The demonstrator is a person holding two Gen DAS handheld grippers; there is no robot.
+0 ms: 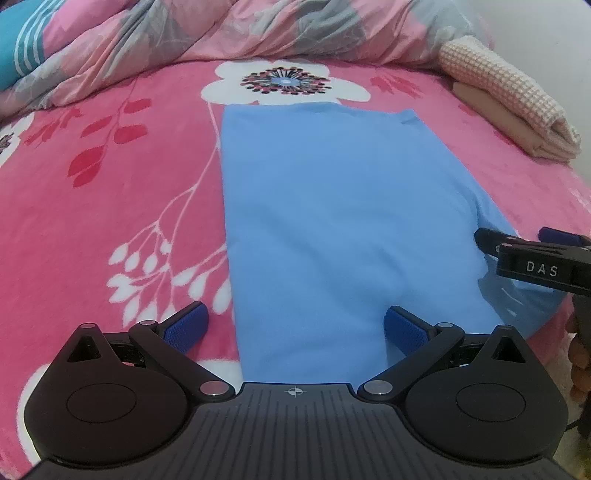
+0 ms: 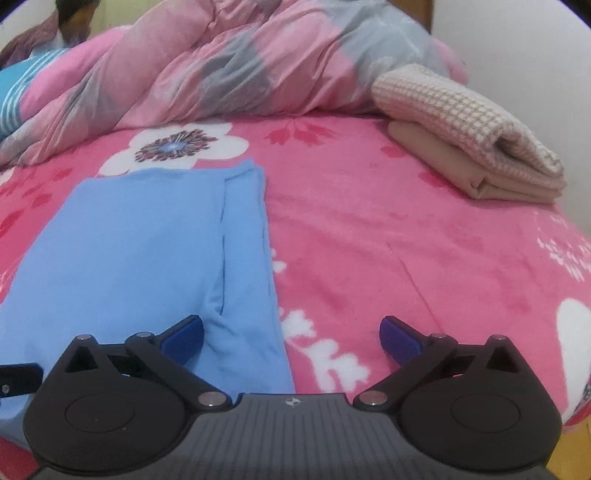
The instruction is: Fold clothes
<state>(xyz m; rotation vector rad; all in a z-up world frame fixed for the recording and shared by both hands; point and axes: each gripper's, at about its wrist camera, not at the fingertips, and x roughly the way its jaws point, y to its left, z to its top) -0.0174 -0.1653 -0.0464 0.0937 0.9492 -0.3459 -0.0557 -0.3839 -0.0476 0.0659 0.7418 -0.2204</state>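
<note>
The blue garment (image 1: 332,221) lay flat on the pink floral bedspread (image 1: 110,184), already folded into a long strip. Its long axis ran from the near bed edge away toward the crumpled quilt (image 1: 258,29), far end just short of the white flower print. A folded-in panel ran lengthwise along its right side, seam visible in the right wrist view. The left gripper (image 1: 295,328) was spread wide, empty, straddling the garment's near left edge: one pad on the bedspread, one over blue cloth. The right gripper (image 2: 291,334) was likewise wide open, empty, straddling the near right edge. A stack of folded beige clothes (image 2: 472,140) sat well apart, far right.
</note>
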